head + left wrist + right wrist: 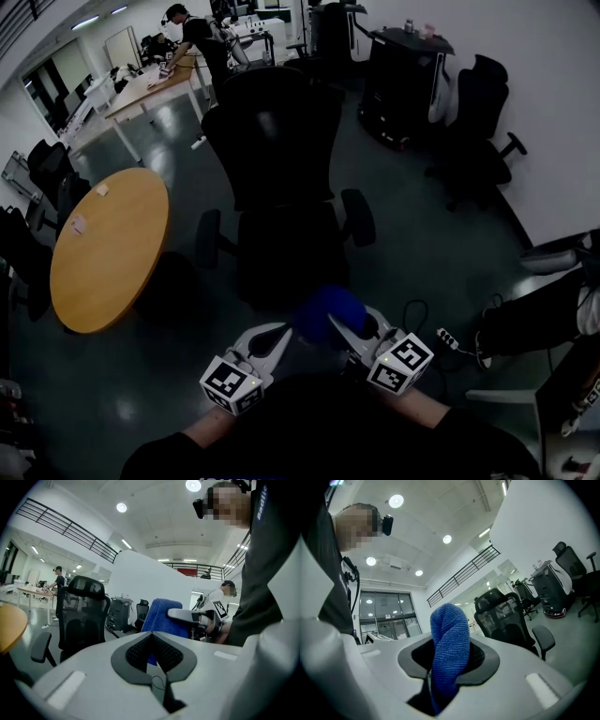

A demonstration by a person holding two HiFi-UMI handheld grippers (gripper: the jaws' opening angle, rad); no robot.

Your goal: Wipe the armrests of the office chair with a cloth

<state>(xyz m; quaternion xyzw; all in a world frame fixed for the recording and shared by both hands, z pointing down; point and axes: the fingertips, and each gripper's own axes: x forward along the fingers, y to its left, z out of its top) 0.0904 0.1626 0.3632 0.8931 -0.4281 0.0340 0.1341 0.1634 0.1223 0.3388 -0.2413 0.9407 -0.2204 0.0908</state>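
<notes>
Blue terry cloth [328, 314], likely light and limp, suits its bunched-fold pinch in the right gripper [349, 330], at 6 o'clock of the black mesh office chair [281, 178]; left gripper [270, 345] closed, empty.

I look down on the black office chair [281, 187], which stands in front of me with its back toward the far side of the room. Its left armrest [207, 239] and right armrest [359, 217] stick out at each side of the seat. My right gripper [352, 330] holds the blue cloth [323, 309] near the front edge of the seat. My left gripper [279, 336] is just beside the cloth. A round wooden table [108, 248] stands at the left of the chair.
</notes>
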